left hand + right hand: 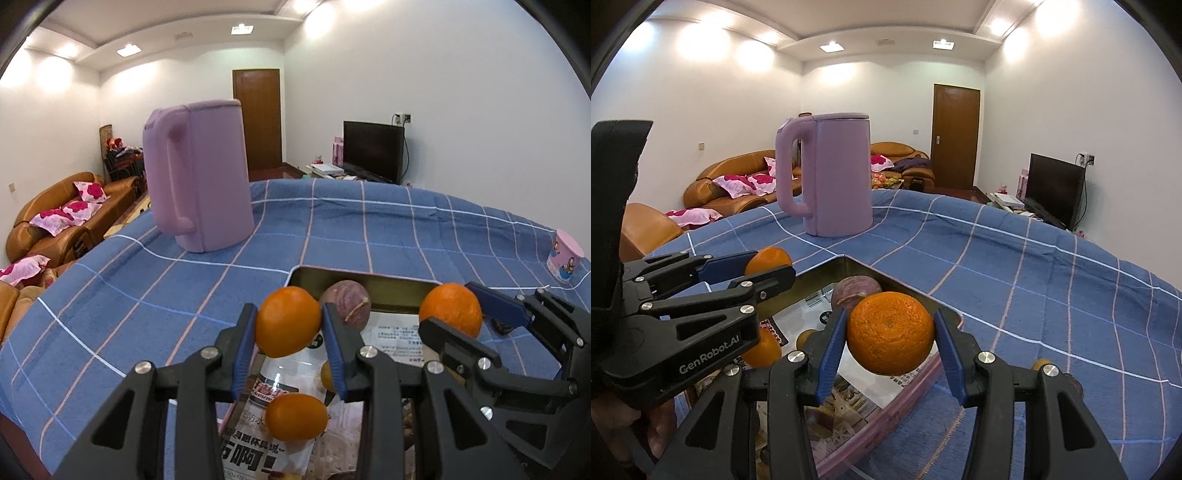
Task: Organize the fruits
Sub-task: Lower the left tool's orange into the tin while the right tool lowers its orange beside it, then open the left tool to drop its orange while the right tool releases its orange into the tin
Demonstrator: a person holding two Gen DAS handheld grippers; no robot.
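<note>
Over a blue checked tablecloth (369, 229), both grippers hang above a shallow tray (369, 284) lined with printed paper.

Far left, left wrist view: brown sofa (62, 214) with pink-flowered cushions. Lilac kettle (199, 173) stands upright on the cloth, handle to the left, well back from the tray.

Centre: left gripper (289, 325) clamped on a small orange (288, 321); blue pads press it from both sides, fruit held clear of the tray floor. Just behind it, a mottled purple fruit (347, 299) sits in the tray's far corner. Below the held orange, another orange (295, 415) lies on the paper. A further orange-yellow fruit shows partly behind the right finger; too hidden to name.

Right: right gripper (452, 306) clamped on a bigger orange (450, 306), near the tray's right rim. Pink printed cup (563, 254) at the cloth's far right edge, apart from everything. Dark television (373, 149) against the back wall.

Right wrist view confirms it: right gripper (891, 334) pads touch the dimpled orange (890, 332) on both sides, held over the tray (905, 398). Left gripper (768, 266) enters from the left with its orange (768, 258) between its fingers. Purple fruit (855, 290) in the tray behind. Kettle (838, 173) beyond.
</note>
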